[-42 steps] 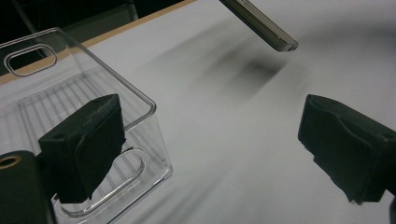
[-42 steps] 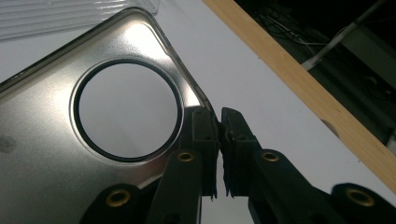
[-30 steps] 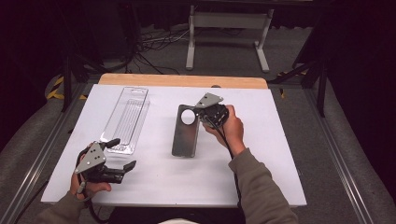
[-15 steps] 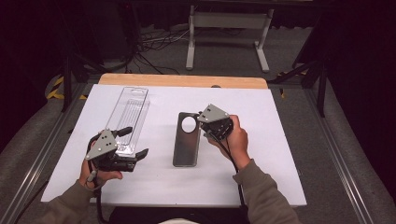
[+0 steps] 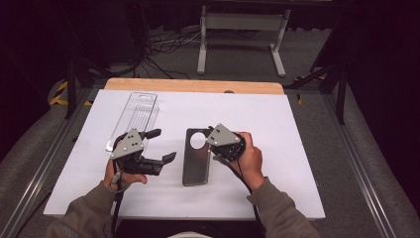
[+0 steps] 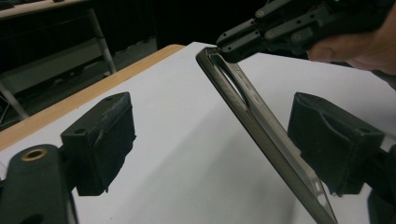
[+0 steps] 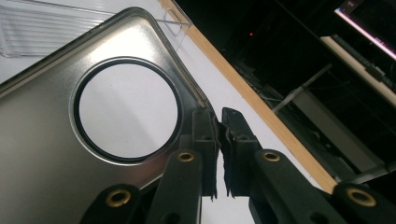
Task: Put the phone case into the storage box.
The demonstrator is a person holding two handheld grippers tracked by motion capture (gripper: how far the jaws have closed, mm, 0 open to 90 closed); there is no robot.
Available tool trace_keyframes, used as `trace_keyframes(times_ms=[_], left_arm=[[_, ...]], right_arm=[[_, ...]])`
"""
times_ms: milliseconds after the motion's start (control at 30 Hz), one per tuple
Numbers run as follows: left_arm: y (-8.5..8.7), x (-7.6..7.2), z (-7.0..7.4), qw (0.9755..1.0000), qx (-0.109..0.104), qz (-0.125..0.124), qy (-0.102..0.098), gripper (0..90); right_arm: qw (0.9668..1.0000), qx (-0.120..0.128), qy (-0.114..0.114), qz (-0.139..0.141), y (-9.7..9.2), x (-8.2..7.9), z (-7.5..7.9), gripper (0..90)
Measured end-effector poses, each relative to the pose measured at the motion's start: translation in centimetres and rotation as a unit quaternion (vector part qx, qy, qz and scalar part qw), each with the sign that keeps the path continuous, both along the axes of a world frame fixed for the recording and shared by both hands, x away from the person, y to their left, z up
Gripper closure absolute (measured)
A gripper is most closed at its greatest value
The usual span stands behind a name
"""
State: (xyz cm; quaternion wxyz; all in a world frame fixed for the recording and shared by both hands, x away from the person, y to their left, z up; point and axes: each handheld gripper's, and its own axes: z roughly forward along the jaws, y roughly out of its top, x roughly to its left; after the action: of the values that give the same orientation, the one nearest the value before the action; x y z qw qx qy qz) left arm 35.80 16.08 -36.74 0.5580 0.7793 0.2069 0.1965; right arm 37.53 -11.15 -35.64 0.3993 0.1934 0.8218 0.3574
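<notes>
One grey phone case [image 5: 195,157] with a single round hole lies at the centre of the frame; one clear plastic package [image 5: 134,119] sits at upper left; two grippers, the left gripper [image 5: 161,147] at lower left and the right gripper [image 5: 214,146] at centre right; one white table [image 5: 297,129]

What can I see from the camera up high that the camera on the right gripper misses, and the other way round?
The high view alone takes in both hands, the left gripper with jaws apart, and the whole white table. The right gripper view alone shows close up how the right gripper pinches the rim of the phone case. Both show the case, its round hole, the clear plastic package and the table's wooden edge.
</notes>
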Motion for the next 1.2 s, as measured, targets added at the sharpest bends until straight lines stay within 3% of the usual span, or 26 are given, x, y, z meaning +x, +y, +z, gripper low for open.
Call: trace_keyframes(times_ms=[333, 600, 733, 900, 1200], left_arm=[[-0.8, 0.9, 0.1, 0.9998, -0.009, 0.014, 0.01, 18.1], [-1.3, 1.1, 0.4, 0.9997, 0.002, 0.023, 0.012, 26.4], [-1.5, 1.3, 0.4, 0.9991, 0.008, 0.035, 0.022, 33.5], [-1.6, 1.6, 0.3, 0.999, 0.009, 0.026, 0.037, 44.3], [-1.7, 1.3, 0.4, 0.9988, 0.017, 0.02, 0.04, 70.5]], right_arm=[[0.9994, -0.013, -0.031, 0.011, 1.3, -1.3, -0.5, 84.7], [0.9964, -0.029, -0.08, 0.008, 2.2, -2.4, -0.5, 84.7], [0.994, -0.033, -0.104, 0.009, 2.7, -3.0, -0.6, 84.7], [0.9894, -0.047, -0.137, 0.005, 3.4, -3.6, -1.0, 84.5], [0.9865, -0.055, -0.154, 0.003, 3.9, -4.0, -1.3, 84.1]])
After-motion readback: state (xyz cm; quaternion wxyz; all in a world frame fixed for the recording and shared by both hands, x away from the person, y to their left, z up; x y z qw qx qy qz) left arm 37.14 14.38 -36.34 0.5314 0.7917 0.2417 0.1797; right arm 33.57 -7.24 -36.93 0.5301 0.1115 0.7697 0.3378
